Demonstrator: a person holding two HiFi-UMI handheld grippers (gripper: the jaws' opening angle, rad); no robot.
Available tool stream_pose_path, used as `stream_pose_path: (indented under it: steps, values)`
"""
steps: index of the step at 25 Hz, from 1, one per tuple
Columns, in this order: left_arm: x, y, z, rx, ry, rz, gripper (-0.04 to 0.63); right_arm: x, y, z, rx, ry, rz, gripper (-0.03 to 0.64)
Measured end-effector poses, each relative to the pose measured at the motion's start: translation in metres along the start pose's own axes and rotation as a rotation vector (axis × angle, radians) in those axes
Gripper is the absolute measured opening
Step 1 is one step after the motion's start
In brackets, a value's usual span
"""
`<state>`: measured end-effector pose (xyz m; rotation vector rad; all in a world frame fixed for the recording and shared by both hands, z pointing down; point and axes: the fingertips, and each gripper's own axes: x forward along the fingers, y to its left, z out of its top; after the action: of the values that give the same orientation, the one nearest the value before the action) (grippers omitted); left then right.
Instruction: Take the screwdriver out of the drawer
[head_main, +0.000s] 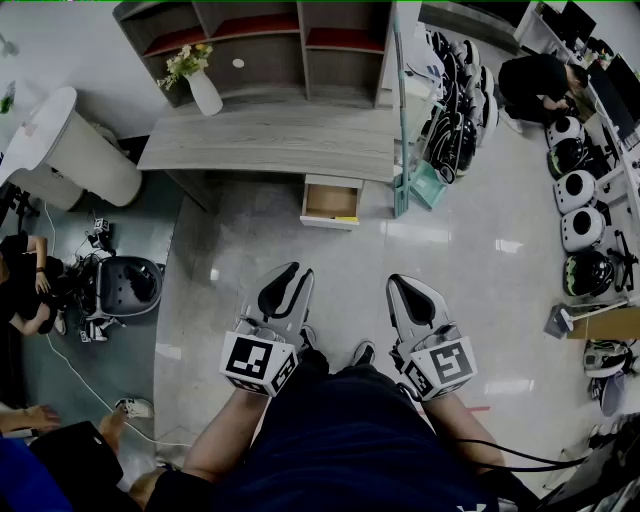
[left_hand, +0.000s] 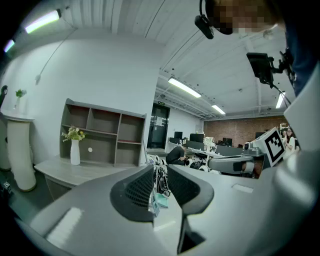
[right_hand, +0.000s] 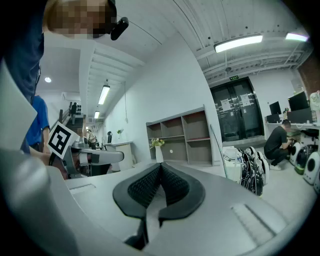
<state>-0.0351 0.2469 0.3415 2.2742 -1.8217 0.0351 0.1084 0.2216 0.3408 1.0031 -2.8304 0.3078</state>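
Note:
A small drawer (head_main: 331, 203) stands pulled open under the grey desk (head_main: 270, 135), far ahead of me. Its wooden inside shows a small yellow thing (head_main: 345, 217) at the front right corner, too small to name; no screwdriver can be made out. My left gripper (head_main: 290, 272) and right gripper (head_main: 400, 282) hover side by side over the floor, well short of the drawer, both empty. In the left gripper view the left gripper (left_hand: 160, 180) has a narrow gap between its pads. In the right gripper view the pads of the right gripper (right_hand: 160, 170) touch.
A shelf unit (head_main: 260, 45) and a white vase (head_main: 205, 92) with flowers stand on the desk. A white column (head_main: 80, 150) is at the left, a teal basket (head_main: 428, 185) beside the desk. Rows of helmets (head_main: 580, 190) line the right. People crouch at the far right (head_main: 535, 80) and left (head_main: 25, 290).

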Motion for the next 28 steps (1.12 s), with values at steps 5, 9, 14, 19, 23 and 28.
stream_pose_path:
  steps: [5, 9, 14, 19, 23, 28]
  values:
    - [-0.004, 0.014, 0.003, 0.005, 0.006, 0.004, 0.087, 0.009, 0.008, 0.003, -0.007, 0.004, -0.006, 0.006]
    - [-0.007, 0.026, 0.003, 0.003, 0.007, 0.001, 0.087, 0.017, 0.012, 0.002, -0.003, 0.002, -0.018, 0.006]
    - [-0.010, 0.047, 0.002, 0.023, 0.007, -0.020, 0.087, 0.032, 0.016, 0.010, 0.041, -0.034, -0.066, 0.006]
    - [-0.010, 0.079, -0.002, 0.025, 0.012, -0.053, 0.087, 0.049, 0.027, 0.013, 0.016, -0.024, -0.128, 0.006]
    - [-0.008, 0.098, -0.013, 0.006, 0.039, -0.072, 0.087, 0.055, 0.029, 0.010, 0.018, -0.008, -0.175, 0.006]
    - [0.005, 0.109, -0.023, -0.020, 0.063, -0.094, 0.087, 0.068, 0.023, 0.002, 0.034, 0.018, -0.194, 0.006]
